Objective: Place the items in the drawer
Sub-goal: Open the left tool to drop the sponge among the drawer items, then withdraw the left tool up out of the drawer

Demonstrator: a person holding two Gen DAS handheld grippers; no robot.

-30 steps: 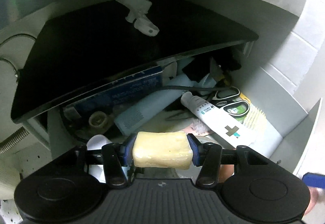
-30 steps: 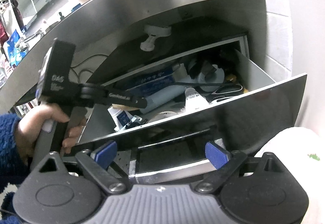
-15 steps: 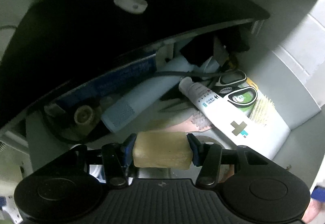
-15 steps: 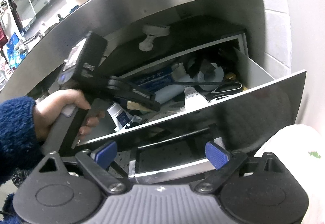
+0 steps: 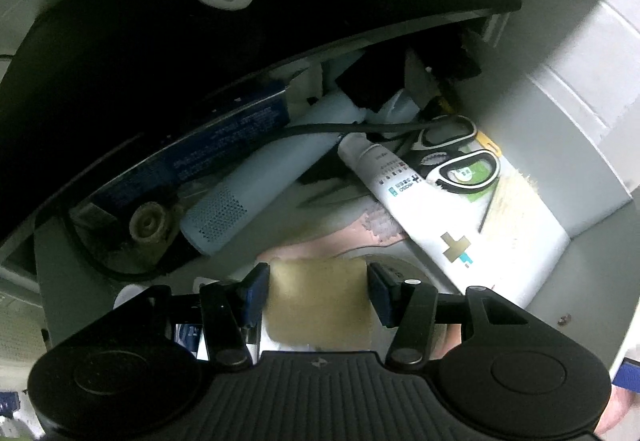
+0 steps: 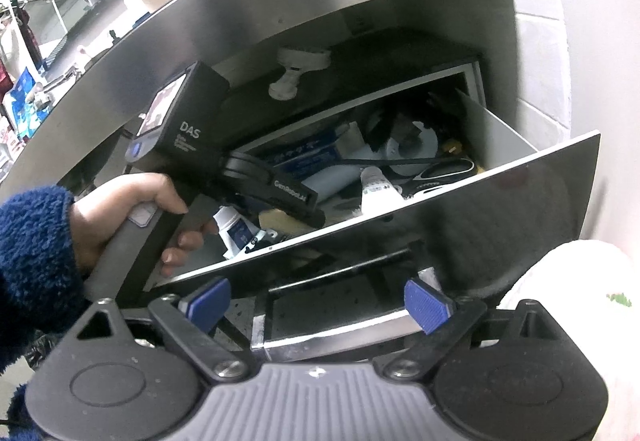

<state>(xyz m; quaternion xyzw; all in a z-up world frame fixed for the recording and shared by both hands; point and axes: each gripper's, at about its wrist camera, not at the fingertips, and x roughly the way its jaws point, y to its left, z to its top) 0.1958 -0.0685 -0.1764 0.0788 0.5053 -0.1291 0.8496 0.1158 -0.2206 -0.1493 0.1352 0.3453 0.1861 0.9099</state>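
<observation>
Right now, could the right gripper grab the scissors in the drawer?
Probably not yet. The right gripper is open but hangs low outside the drawer front, which stands between it and the scissors. It would have to lift over that panel first.

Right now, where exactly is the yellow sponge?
In the left wrist view the yellow sponge sits low and central, clamped in the left gripper over the front of the open drawer, left of the white tube.

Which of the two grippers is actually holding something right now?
The left gripper, down inside the drawer: its pads squeeze a yellowish sponge. The right gripper hangs outside with nothing between its blue pads.
</observation>
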